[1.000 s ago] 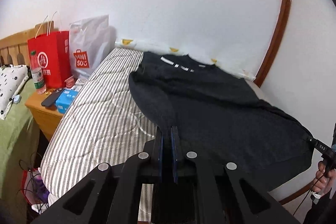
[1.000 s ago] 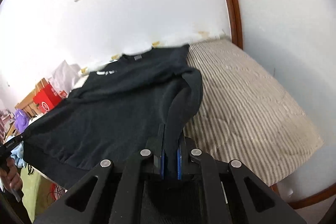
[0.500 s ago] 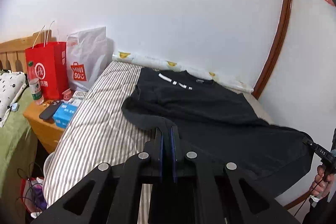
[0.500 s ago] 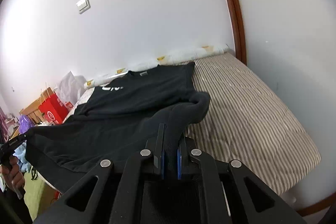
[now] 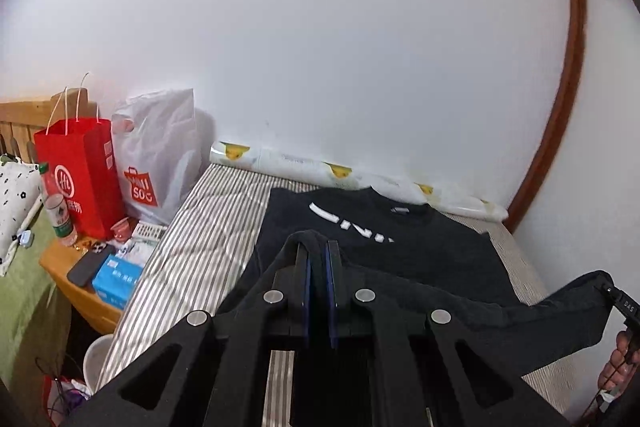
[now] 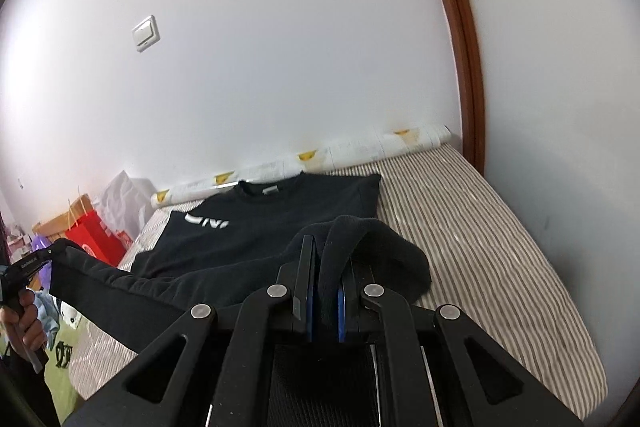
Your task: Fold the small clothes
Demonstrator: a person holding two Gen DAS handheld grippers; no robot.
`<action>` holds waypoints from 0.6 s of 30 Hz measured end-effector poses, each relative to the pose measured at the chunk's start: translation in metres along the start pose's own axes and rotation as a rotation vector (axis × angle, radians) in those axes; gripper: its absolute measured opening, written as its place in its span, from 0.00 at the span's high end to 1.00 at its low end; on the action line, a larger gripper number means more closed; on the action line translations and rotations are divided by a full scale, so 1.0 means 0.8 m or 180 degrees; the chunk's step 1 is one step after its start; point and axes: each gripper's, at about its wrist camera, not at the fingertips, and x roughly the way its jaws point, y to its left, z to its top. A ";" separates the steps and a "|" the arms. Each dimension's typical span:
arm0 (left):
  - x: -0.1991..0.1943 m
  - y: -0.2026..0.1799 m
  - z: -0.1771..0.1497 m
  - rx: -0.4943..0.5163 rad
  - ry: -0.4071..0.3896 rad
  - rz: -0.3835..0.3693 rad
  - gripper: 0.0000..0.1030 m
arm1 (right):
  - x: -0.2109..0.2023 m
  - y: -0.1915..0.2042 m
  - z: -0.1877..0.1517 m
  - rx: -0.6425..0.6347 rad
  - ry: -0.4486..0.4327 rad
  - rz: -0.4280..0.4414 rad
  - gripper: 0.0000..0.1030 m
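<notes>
Both grippers, left gripper [image 5: 318, 247] and right gripper [image 6: 326, 247], each clamped on black sweatshirt [image 5: 420, 247] hem.

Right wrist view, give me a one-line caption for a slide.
Right gripper clamped on the black sweatshirt, lifting its hem off the striped bed below a white wall.

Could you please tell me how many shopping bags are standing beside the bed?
2: a red paper bag on the wooden nightstand, and a white plastic bag right beside it, against the wall. Others may be hidden.
</notes>
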 end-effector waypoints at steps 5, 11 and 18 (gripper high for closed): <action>0.050 -0.002 0.026 0.0046 0.0018 0.0107 0.94 | 0.051 0.008 0.034 -0.0042 0.0006 0.0011 0.92; 0.119 -0.008 0.050 0.0096 0.0077 0.0193 0.93 | 0.135 0.004 0.072 -0.0071 0.0061 0.0024 0.92; 0.217 -0.024 0.062 0.0158 0.0198 0.0290 0.93 | 0.238 0.000 0.096 -0.0026 0.0171 -0.0037 0.92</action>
